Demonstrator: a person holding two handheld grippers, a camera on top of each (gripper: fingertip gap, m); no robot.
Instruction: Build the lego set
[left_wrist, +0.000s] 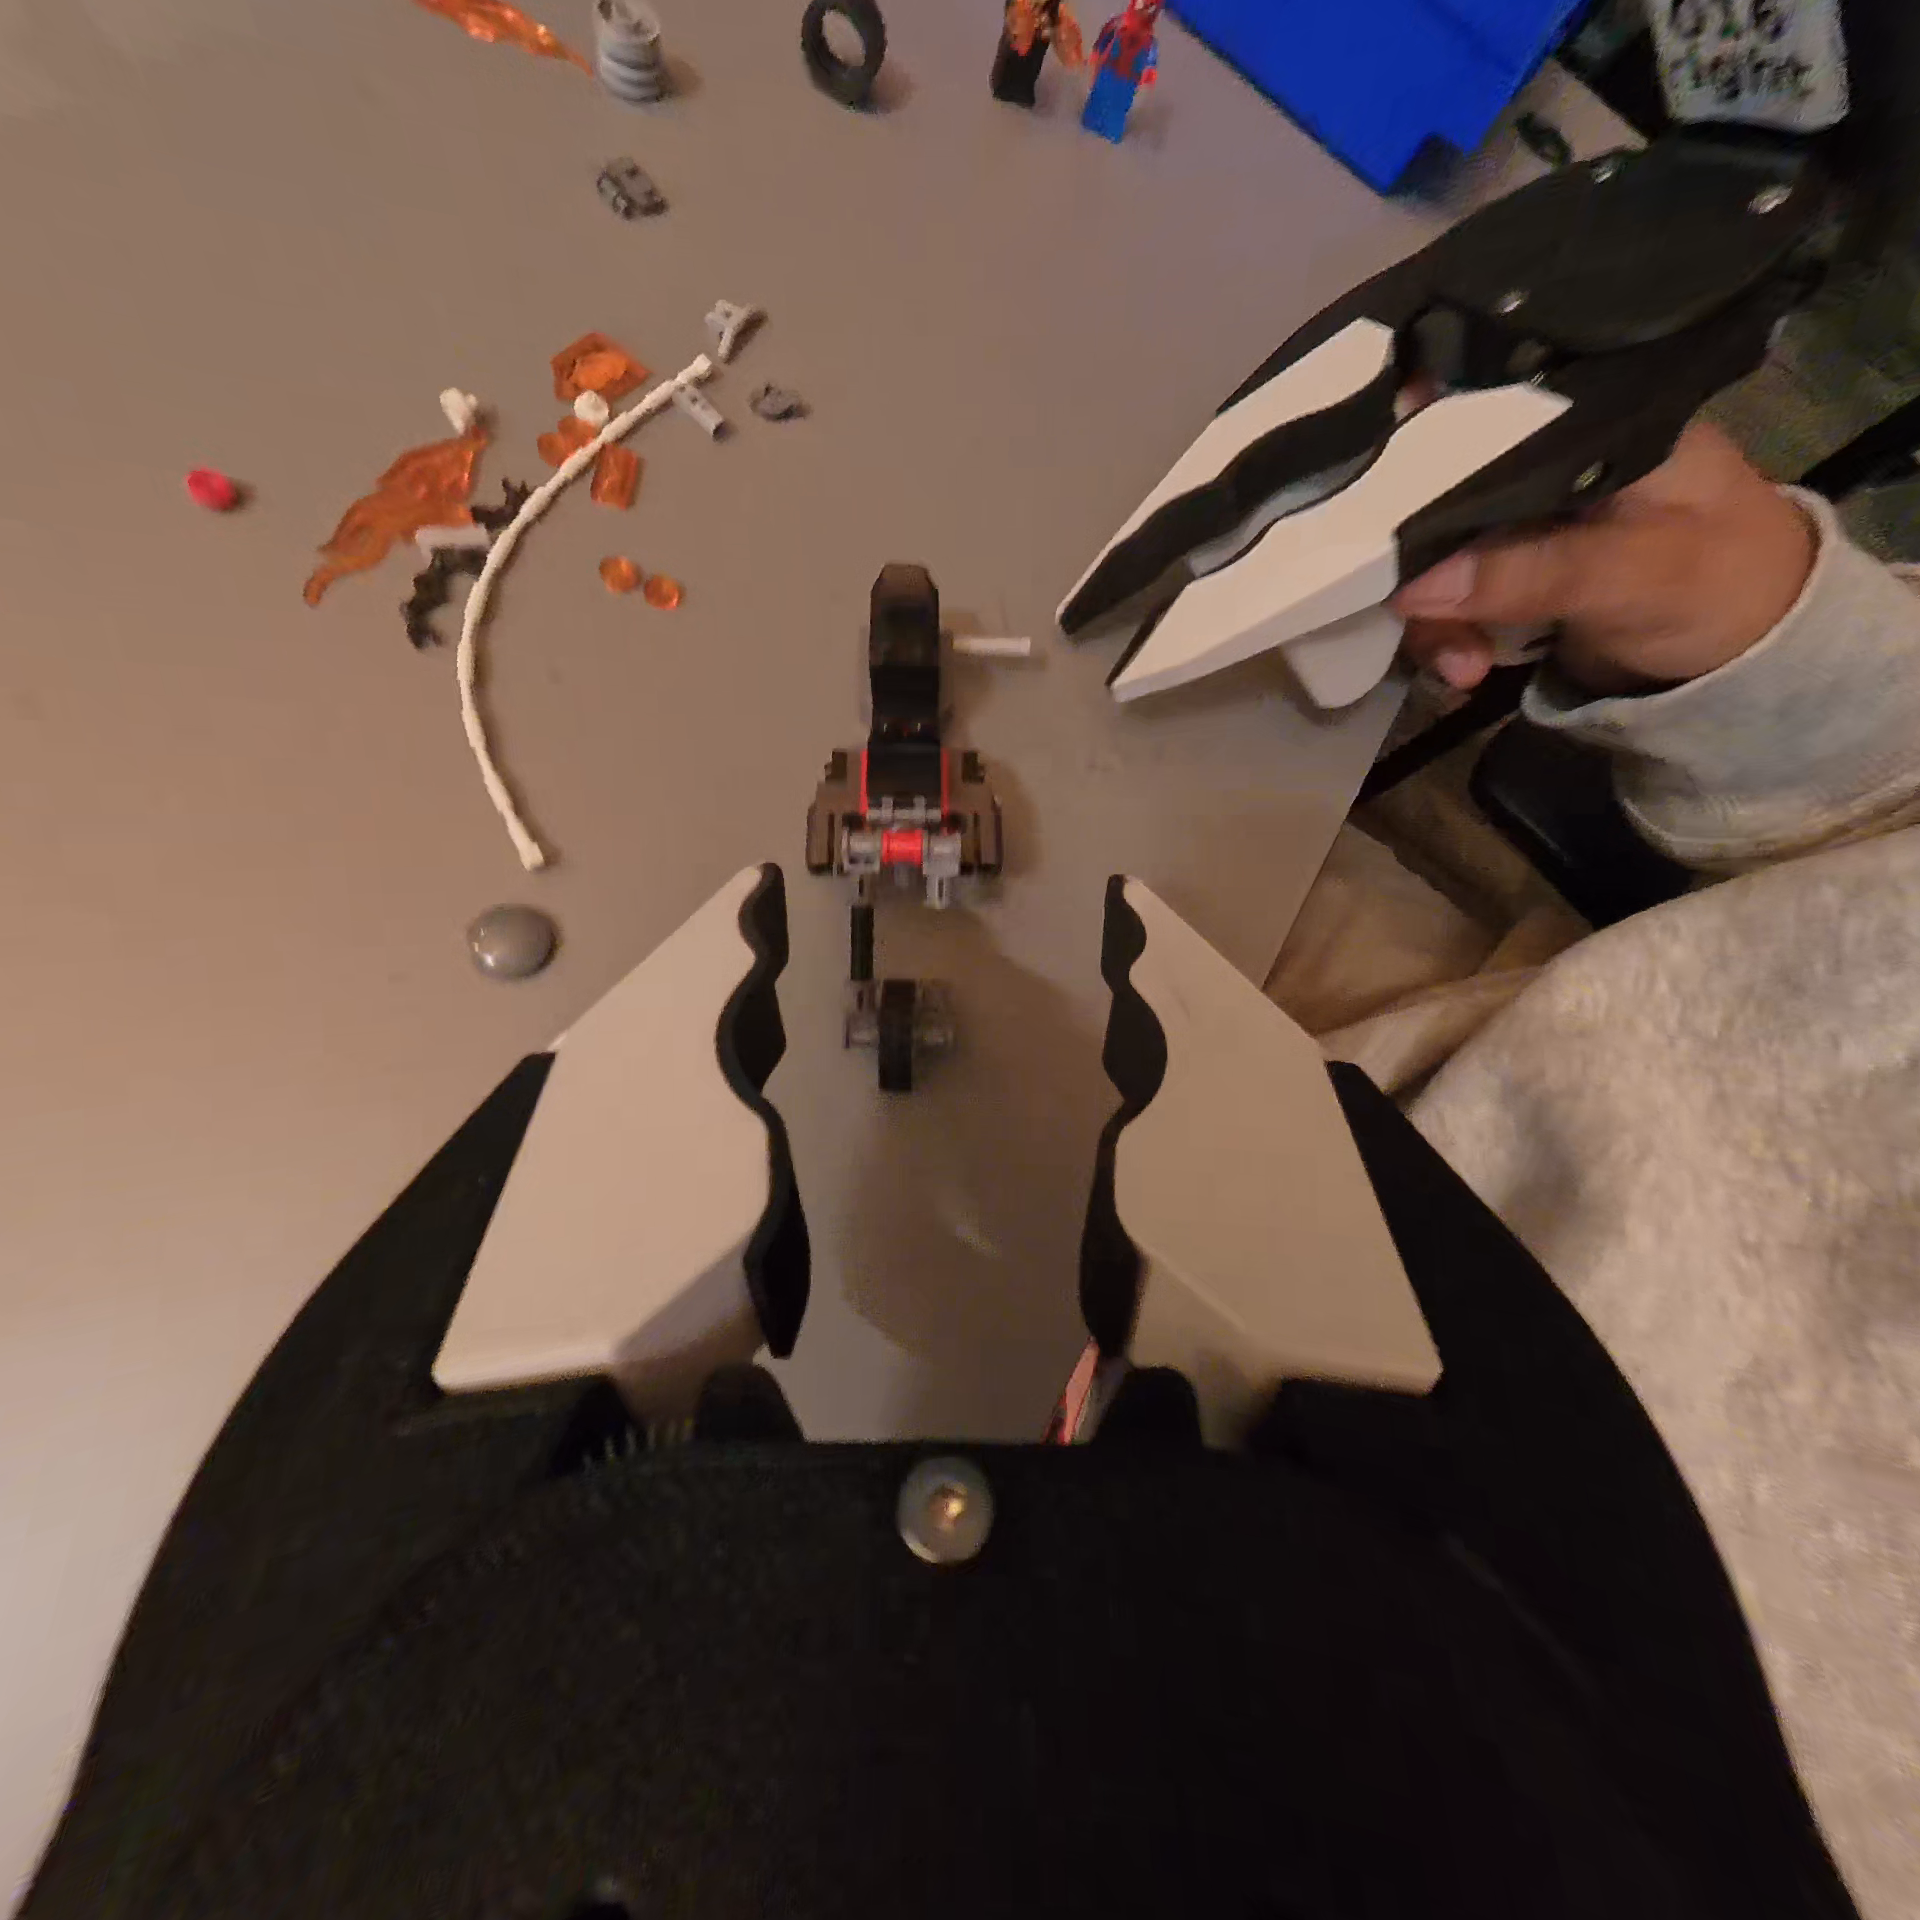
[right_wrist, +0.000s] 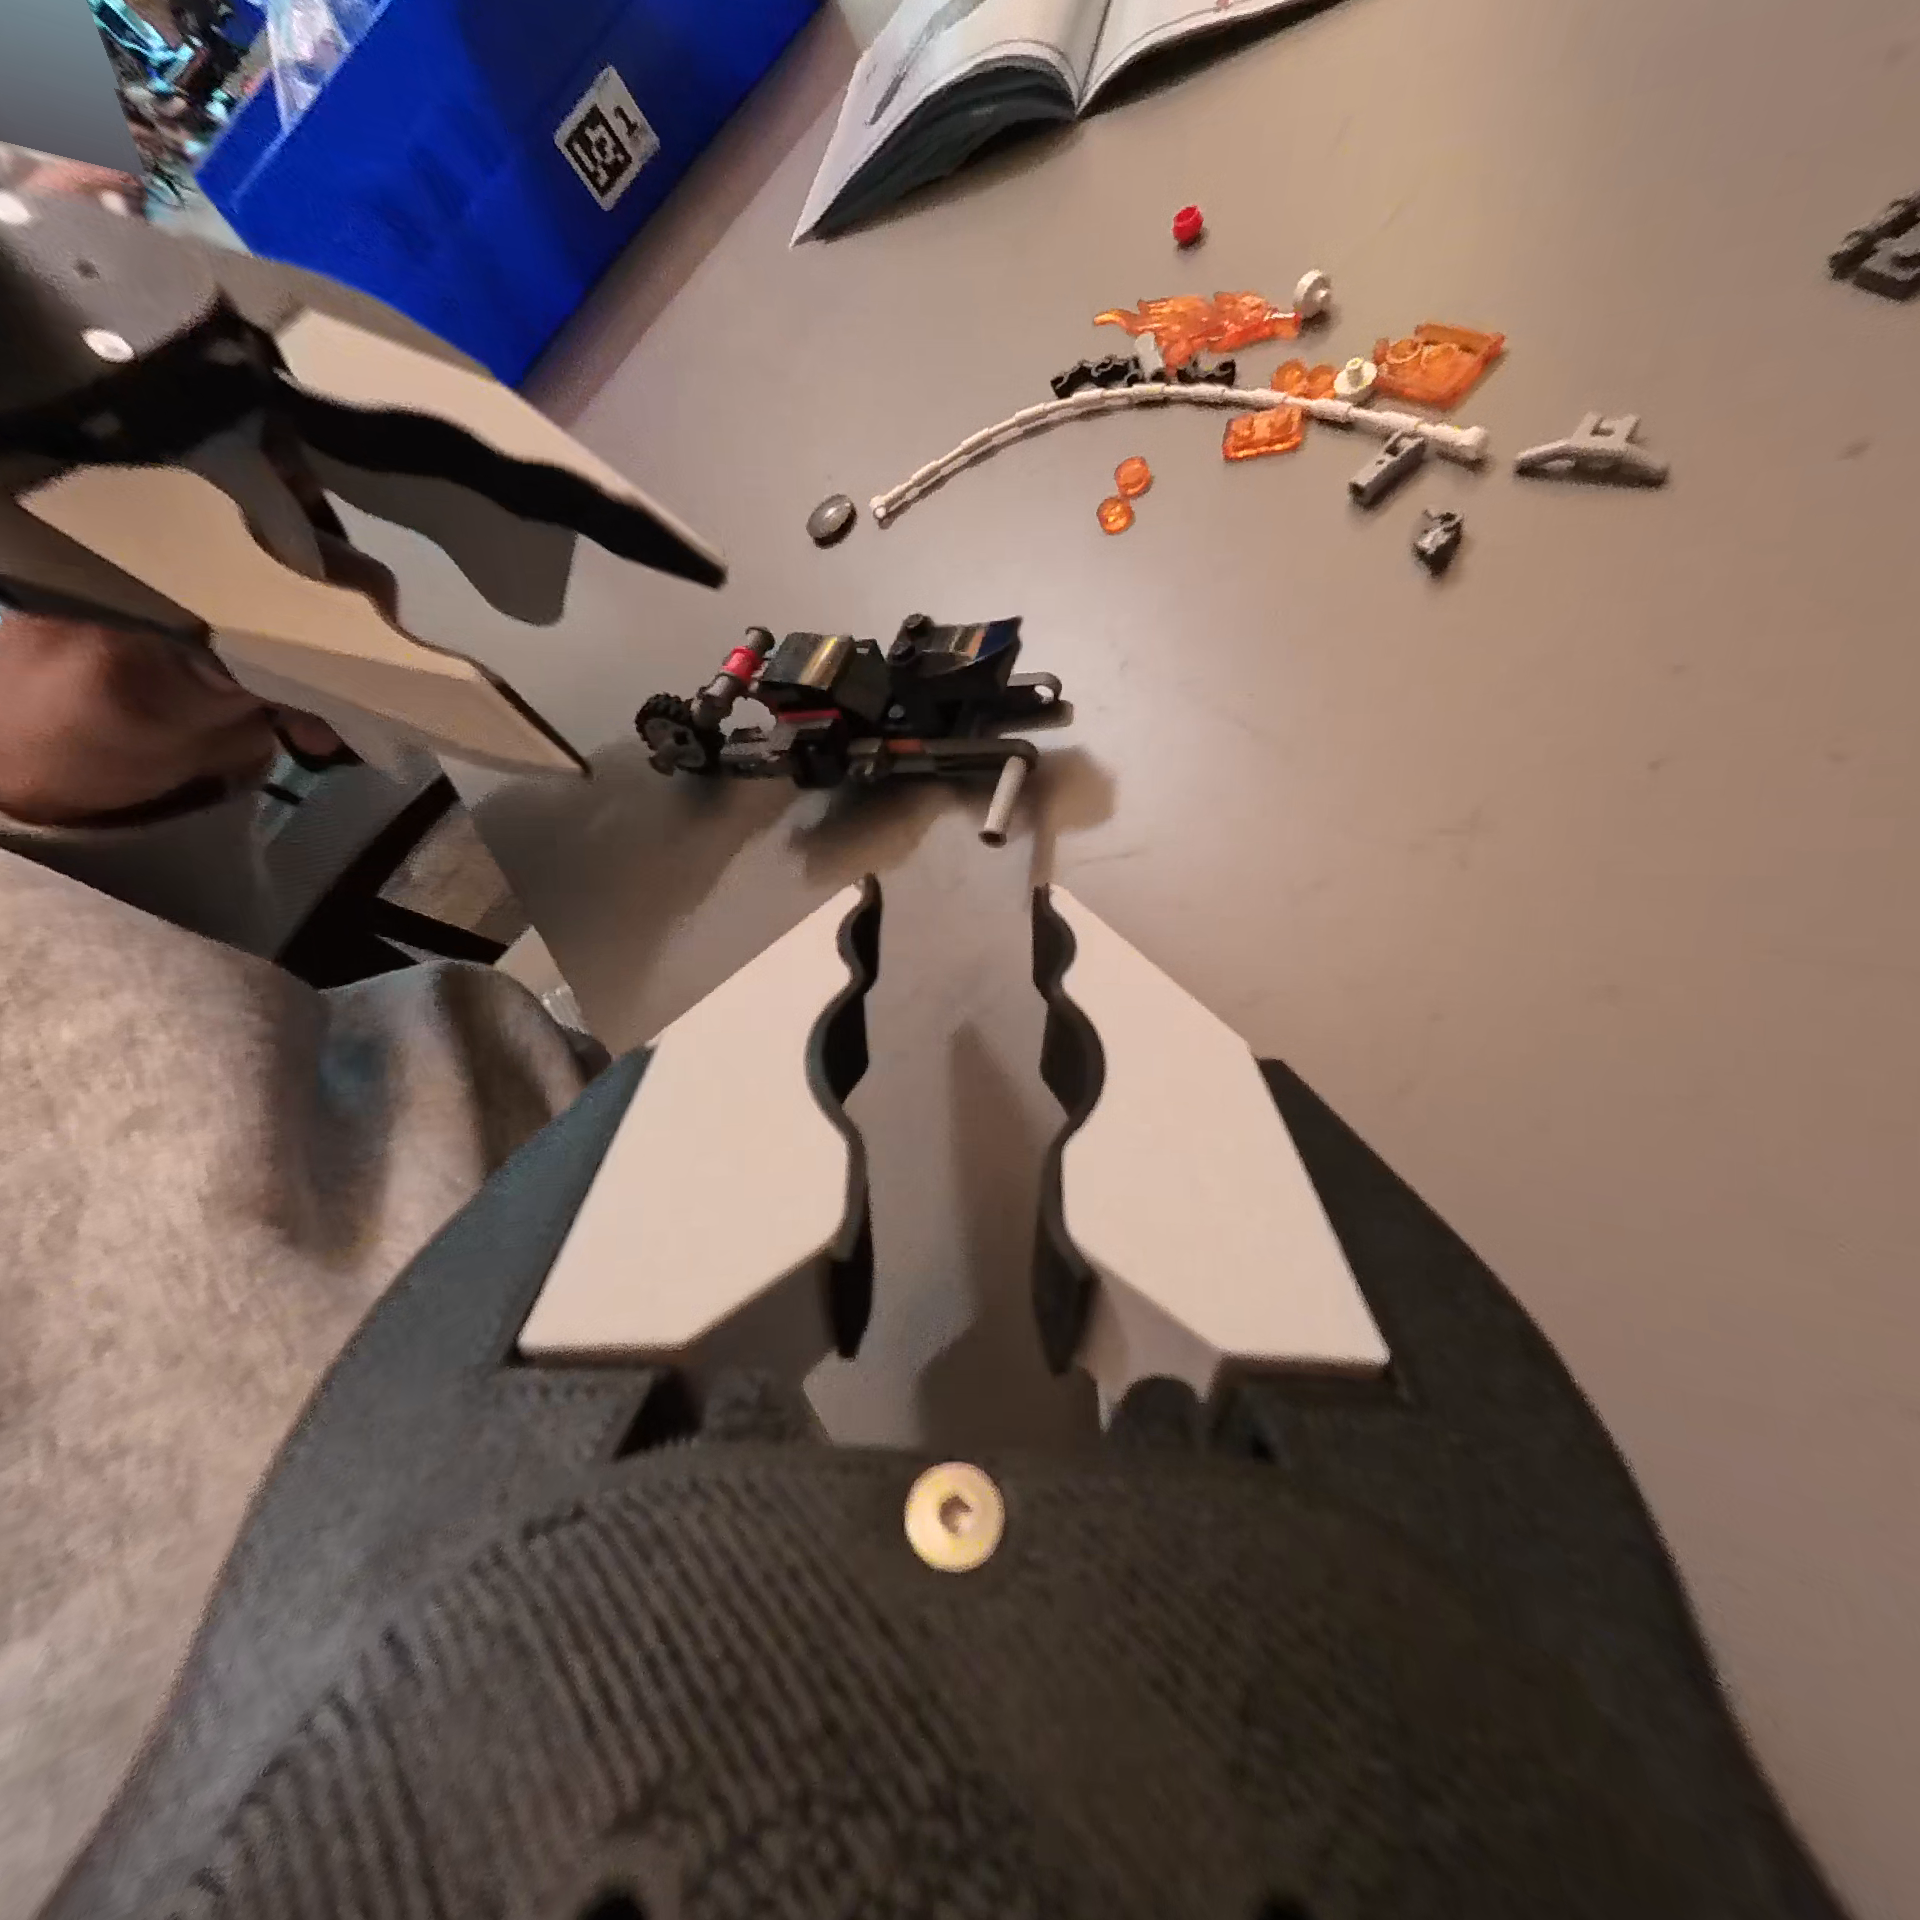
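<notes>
Grey table (left_wrist: 260, 1091), near edge at right. The part-built motorcycle (left_wrist: 902, 810) lies on it in mid-scene, front wheel (left_wrist: 896, 1031) nearest the left gripper, a pale axle pin (left_wrist: 992, 646) sticking out of its far end toward the right.

Left gripper (left_wrist: 940, 883): jaws spread wide, empty, lined up just short of the wheel. Right gripper (right_wrist: 951, 894): jaws parted, narrower than the left, empty, aimed at the pin (right_wrist: 1006, 800) from close by.

Handling, by judgement: light, hard plastic, slick on a smooth top, so likely to skate if pushed. Fork and wheel look spindly and may pop off under squeeze. Best hold is across the blocky black-and-red middle.

Loose stock well apart at far left: white bony chain (left_wrist: 499, 634), orange flame pieces (left_wrist: 416, 499), grey dome (left_wrist: 511, 940), red stud (left_wrist: 213, 488).
</notes>
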